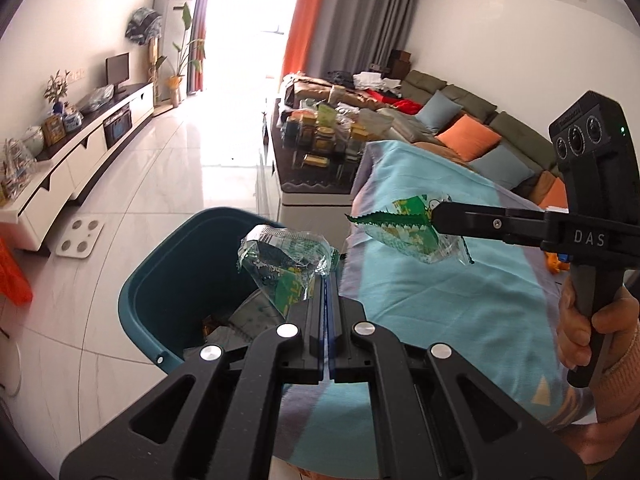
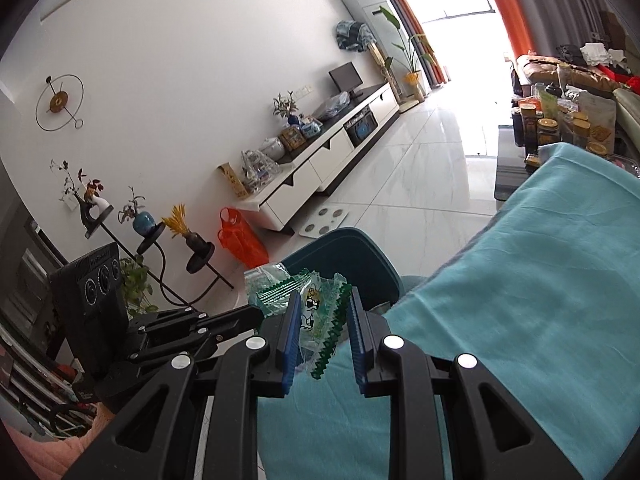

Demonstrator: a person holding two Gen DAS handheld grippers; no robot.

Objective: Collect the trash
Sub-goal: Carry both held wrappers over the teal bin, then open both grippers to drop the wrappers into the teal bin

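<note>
The teal bin (image 1: 176, 280) stands on the floor off the table's (image 1: 460, 280) left edge. Above it, the left gripper (image 1: 326, 280) pinches a crinkled clear wrapper (image 1: 284, 264); it should release only once inside the rim. Over the table's left edge, the right gripper (image 2: 324, 320), jaws narrowly parted, clasps a serrated green wrapper (image 2: 316, 312).

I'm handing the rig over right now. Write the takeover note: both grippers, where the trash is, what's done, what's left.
Left gripper: jaws shut on a clear-and-green wrapper, held over the teal bin.
Right gripper: jaws shut on a green zigzag-edged wrapper, above the teal tablecloth near its bin-side edge.
Done: both wrappers picked up; some trash already lies in the bin.
Left: drop the left wrapper, bring the right one over the bin and release it.
</note>
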